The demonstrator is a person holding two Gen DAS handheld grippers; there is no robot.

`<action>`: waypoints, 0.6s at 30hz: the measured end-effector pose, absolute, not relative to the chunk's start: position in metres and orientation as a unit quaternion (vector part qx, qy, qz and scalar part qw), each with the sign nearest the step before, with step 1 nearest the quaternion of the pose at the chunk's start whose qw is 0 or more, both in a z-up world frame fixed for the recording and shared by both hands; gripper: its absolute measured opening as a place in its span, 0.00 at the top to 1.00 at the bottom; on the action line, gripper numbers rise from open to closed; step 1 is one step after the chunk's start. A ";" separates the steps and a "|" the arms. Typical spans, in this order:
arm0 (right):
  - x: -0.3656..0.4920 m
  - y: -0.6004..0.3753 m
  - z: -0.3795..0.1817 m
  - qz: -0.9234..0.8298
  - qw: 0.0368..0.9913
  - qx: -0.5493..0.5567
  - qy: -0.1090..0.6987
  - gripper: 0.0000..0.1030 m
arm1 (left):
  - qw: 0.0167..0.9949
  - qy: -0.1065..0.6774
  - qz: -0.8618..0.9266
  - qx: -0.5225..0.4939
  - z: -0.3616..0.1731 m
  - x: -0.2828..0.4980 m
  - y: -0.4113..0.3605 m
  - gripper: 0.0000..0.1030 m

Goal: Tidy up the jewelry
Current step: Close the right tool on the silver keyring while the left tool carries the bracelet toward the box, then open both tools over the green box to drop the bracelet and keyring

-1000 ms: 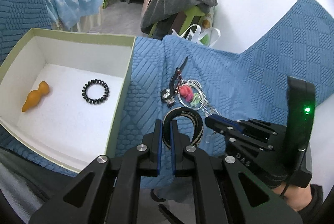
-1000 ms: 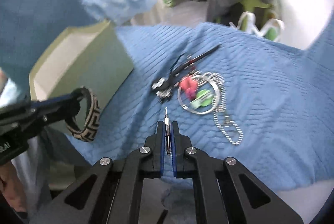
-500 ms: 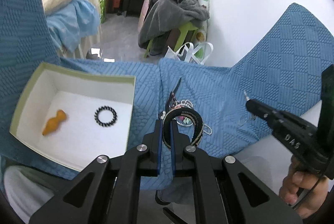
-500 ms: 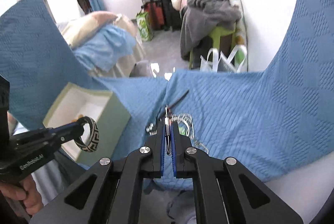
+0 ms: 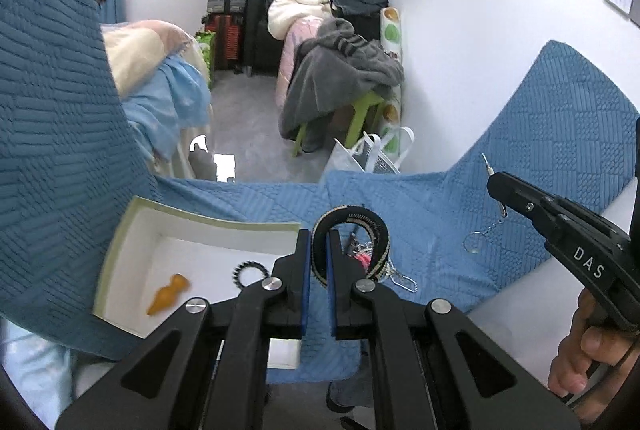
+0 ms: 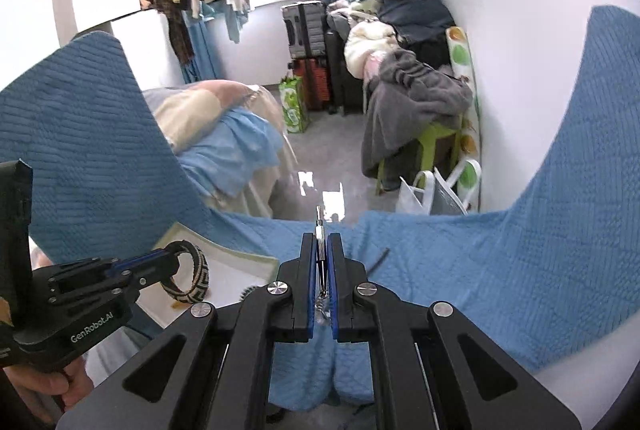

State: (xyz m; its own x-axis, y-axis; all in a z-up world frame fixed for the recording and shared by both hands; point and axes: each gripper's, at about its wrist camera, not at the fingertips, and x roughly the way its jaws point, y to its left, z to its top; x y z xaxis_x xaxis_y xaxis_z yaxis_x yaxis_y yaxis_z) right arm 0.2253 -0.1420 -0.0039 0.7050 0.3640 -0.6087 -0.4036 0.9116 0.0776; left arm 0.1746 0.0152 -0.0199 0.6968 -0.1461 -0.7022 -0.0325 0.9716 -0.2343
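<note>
My left gripper (image 5: 318, 262) is shut on a black-and-cream woven bangle (image 5: 374, 230), held above the blue cloth; it also shows in the right wrist view (image 6: 196, 272). My right gripper (image 6: 320, 262) is shut on a thin silver pendant chain (image 6: 319, 230), whose chain and ring dangle below it in the left wrist view (image 5: 476, 244). The green-rimmed white box (image 5: 120, 242) lies lower left and holds an orange piece (image 5: 166, 294) and a black coil hair tie (image 5: 248, 272). More jewelry (image 5: 362, 258) lies on the cloth behind the bangle, mostly hidden.
The blue quilted cloth (image 5: 420, 213) covers the table and rises at both sides. Beyond the table edge are a bed (image 6: 224, 125), suitcases (image 6: 308, 29), a green stool under grey clothes (image 6: 416, 97) and a white wall at the right.
Both grippers have lifted up and back from the cloth with the bangle and the chain. The jewelry pile and box now look smaller and lower in view.
</note>
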 end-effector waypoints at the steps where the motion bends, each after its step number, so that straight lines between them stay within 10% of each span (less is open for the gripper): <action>1: 0.224 -0.136 -0.001 0.211 0.923 -0.030 0.320 0.96 | 0.914 0.387 -0.030 -0.115 -0.019 0.174 0.018 0.94; 18: 0.222 -0.029 -0.022 0.247 0.904 -0.053 0.346 0.96 | 0.906 0.406 0.007 -0.120 -0.031 0.165 0.108 0.94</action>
